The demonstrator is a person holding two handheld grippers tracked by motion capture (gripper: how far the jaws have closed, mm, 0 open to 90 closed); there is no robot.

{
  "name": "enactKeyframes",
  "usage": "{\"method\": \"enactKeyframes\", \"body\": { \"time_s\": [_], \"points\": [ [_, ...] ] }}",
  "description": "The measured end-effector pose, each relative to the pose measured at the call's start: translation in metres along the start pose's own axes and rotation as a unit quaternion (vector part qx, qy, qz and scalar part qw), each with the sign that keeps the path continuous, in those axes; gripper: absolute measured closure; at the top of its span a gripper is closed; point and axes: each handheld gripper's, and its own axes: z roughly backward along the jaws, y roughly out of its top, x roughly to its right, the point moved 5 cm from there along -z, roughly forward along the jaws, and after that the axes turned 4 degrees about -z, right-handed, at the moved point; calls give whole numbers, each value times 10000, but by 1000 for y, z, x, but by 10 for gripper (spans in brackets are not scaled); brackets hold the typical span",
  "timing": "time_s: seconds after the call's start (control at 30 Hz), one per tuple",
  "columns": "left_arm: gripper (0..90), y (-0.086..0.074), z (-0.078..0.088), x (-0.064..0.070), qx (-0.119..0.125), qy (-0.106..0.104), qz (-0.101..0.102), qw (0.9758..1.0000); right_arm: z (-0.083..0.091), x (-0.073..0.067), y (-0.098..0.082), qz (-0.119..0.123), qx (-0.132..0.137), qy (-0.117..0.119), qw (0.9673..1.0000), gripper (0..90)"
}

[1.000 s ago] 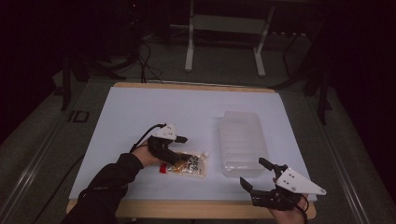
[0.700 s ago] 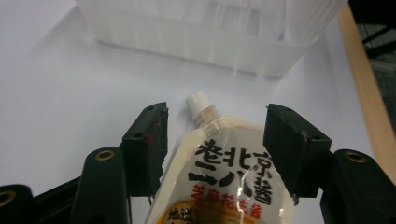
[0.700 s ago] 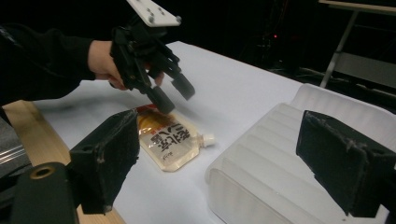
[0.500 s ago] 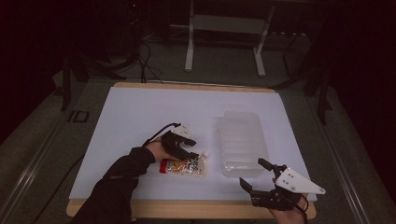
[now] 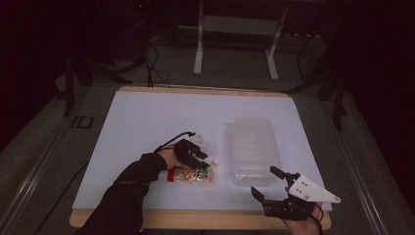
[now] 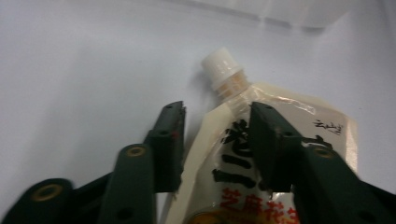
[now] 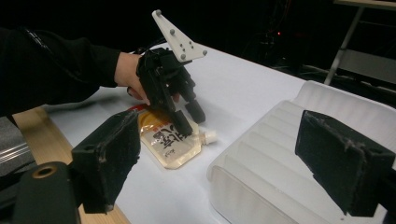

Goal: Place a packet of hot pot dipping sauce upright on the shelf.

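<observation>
translucent plastic spouted pouch (image 5: 194, 175) with a white cap lies flat near the table's (image 5: 147, 117) front edge. left gripper (image 6: 215, 140) straddles its neck, jaws just closing, not yet pinching; lifting remains. right gripper (image 5: 270, 181) waits, spread wide.

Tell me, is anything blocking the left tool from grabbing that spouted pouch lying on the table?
Nothing visible. The left tool is right down over the pouch, one jaw on either side of its neck below the white cap. The jaws have just been closing around it. The clear tray sits apart, to the side.
</observation>
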Motion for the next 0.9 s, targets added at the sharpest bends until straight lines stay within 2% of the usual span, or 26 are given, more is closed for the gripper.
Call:
{"method": "enactKeyframes", "body": {
  "time_s": [0.23,0.27,0.3,0.37,0.43,0.6,0.8,0.9],
  "points": [
    [598,1,-4,6,-209,166,-175,9995,0,-1,0,31,-13,16,10000,140],
    [619,1,-4,8,-250,111,-211,9994,0,-1,0,35,-21,15,10000,140],
    [687,1,-4,9,-280,64,-217,9994,-1,-1,0,31,-22,17,10000,140],
    [716,2,-4,11,-314,76,-203,9993,-1,-1,0,28,-22,19,10000,140],
    [739,2,-4,11,-328,115,-152,9993,0,-1,0,34,-22,18,10000,141],
    [880,2,-3,13,-400,320,-255,9984,-1,-2,0,27,-44,29,10000,141],
    [900,4,0,14,-388,374,-297,9981,-2,-1,-1,14,-62,33,10000,142],
    [900,7,6,14,-347,442,-333,9979,-2,-1,-1,12,-56,30,10000,143]
  ]
}}
